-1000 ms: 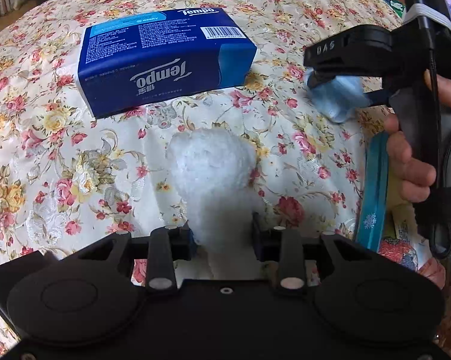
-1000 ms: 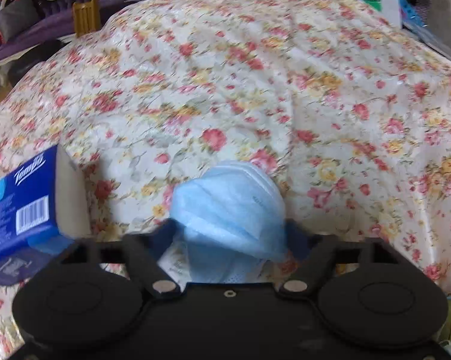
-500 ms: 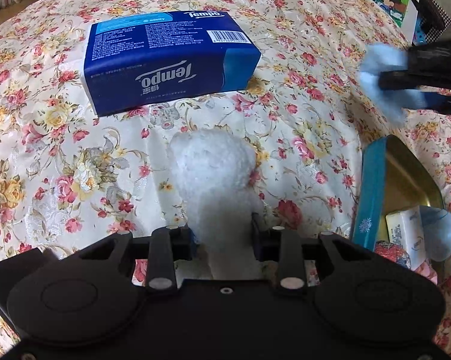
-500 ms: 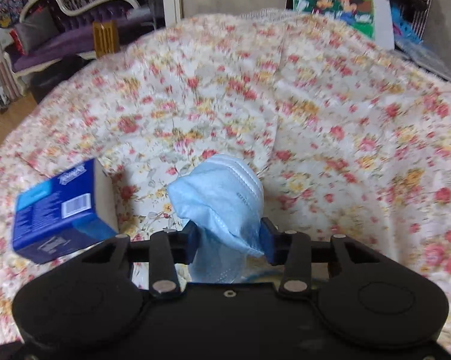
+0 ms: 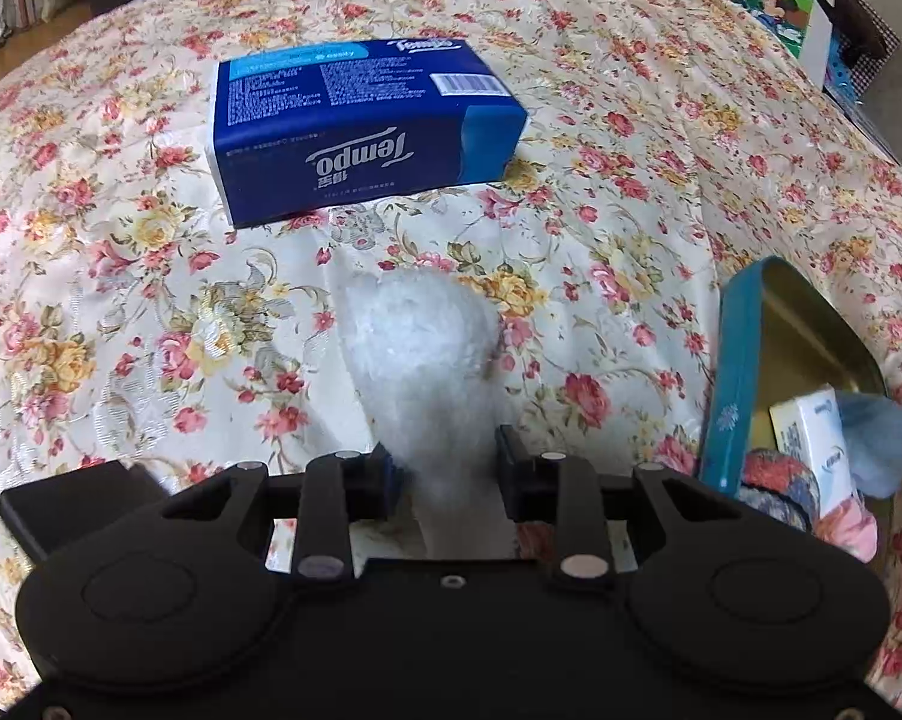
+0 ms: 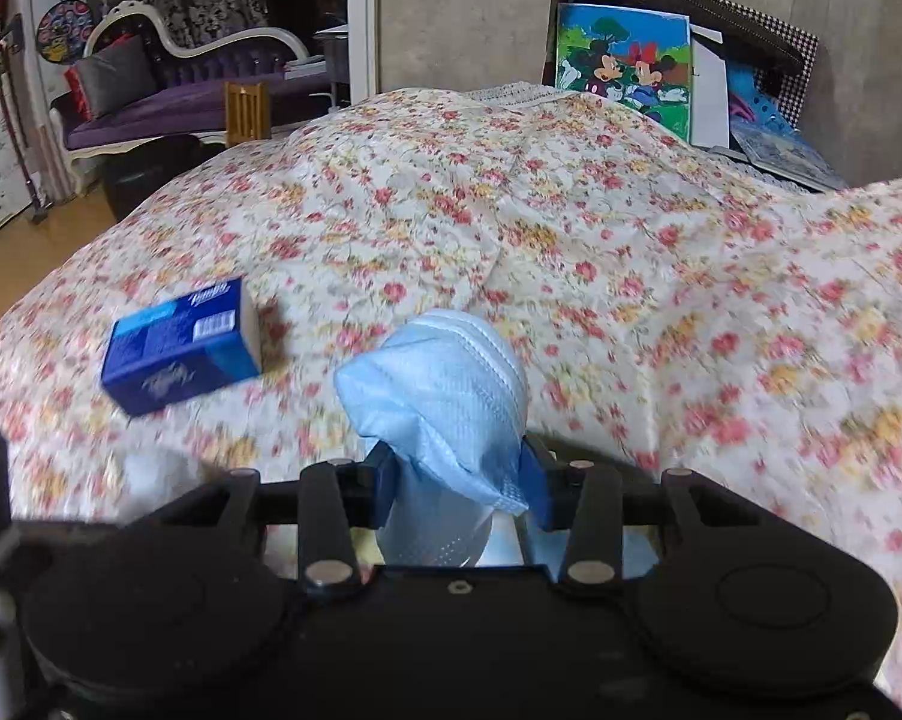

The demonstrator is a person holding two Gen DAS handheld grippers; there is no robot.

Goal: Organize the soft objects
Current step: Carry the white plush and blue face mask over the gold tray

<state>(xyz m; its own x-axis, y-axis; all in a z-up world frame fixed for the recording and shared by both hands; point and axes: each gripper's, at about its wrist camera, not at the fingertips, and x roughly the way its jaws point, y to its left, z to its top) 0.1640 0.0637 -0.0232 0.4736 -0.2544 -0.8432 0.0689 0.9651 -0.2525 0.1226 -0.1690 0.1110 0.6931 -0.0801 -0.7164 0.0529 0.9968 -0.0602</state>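
My left gripper (image 5: pixel 445 465) is shut on a white fluffy cotton wad (image 5: pixel 418 342), which sticks out ahead of the fingers just above the floral bedspread (image 5: pixel 121 300). A blue Tempo tissue pack (image 5: pixel 361 126) lies on the bedspread beyond it. At the right edge stands a teal tin box (image 5: pixel 736 384) holding a small tissue packet (image 5: pixel 811 438), a blue cloth and other soft items. My right gripper (image 6: pixel 460 483) is shut on a light blue face mask (image 6: pixel 439 384), held well above the bed. The tissue pack (image 6: pixel 181 345) shows to its left.
A cartoon picture board (image 6: pixel 622 69) and stacked items lean against the wall behind the bed. A purple sofa (image 6: pixel 169 90) and wooden floor lie to the far left. The bedspread (image 6: pixel 631 240) is rumpled with folds.
My right gripper closed on the face mask, lifted it off the bed and left the left wrist view, uncovering the tin box. The left gripper shifted only slightly with the cotton wad.
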